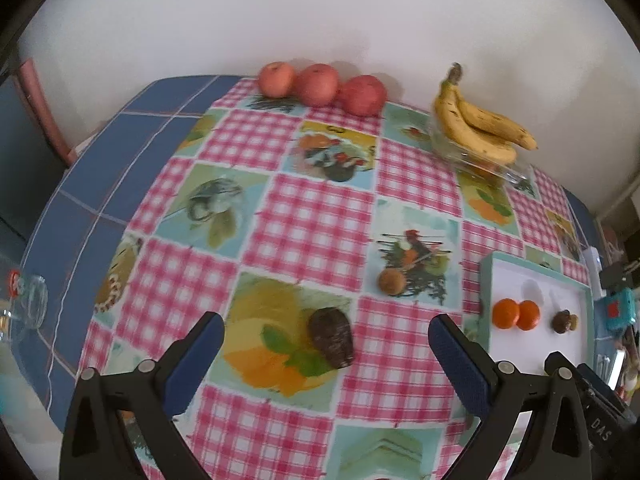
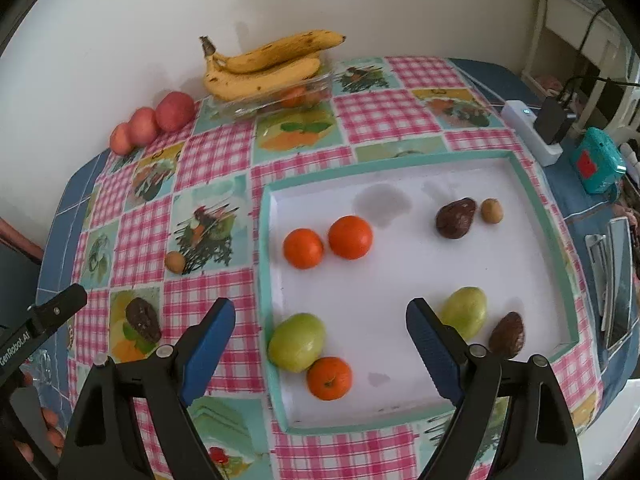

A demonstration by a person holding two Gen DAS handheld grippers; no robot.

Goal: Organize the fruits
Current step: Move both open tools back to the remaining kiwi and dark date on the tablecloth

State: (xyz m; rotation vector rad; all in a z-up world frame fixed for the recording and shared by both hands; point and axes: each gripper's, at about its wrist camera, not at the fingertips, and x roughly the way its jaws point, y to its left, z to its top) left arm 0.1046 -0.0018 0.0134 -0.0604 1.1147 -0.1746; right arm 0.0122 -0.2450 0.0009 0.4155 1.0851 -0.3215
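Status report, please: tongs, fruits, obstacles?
Left tongs open, empty. Right tongs open, empty. Dark wrinkled avocado on checked tablecloth, outside white teal-rimmed tray. Path unobstructed.

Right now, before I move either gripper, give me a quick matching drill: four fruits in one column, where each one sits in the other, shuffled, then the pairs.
Things:
1. bananas
2. three red apples
3. pair of oranges
4. dark avocado in front of the left gripper

Places:
A. on the white floor of the tray
B. on the tablecloth left of the tray
C. on top of the clear dish by the wall
D. in a row on the cloth against the wall

Pairs: 1-C, 2-D, 3-A, 4-B
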